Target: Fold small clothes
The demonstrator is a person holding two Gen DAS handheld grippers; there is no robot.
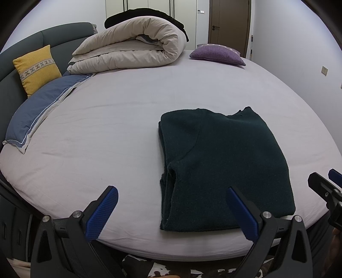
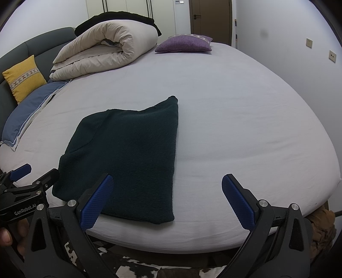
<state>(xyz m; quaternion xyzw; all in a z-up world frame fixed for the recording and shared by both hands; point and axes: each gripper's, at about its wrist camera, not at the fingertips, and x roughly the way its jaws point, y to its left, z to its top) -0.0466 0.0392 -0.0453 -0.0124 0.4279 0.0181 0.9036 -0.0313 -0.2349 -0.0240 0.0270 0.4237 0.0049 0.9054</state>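
Dark green knit sweater (image 1: 224, 169), folded, on bed (image 1: 106, 132); beyond left gripper (image 1: 171, 201) and right gripper (image 2: 165, 190), jaws wide apart, empty.

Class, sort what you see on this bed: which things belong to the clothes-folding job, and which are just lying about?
Belongs to the job:
dark green sweater
left tool, open
right tool, open

Just lying about:
rolled duvet
yellow cushion
purple cushion
blue pillow

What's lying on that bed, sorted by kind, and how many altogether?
Sweater: 1
Cushions: 2, yellow and purple
Pillow: 1
Rolled duvet: 1
Black blanket: 1
Total: 6
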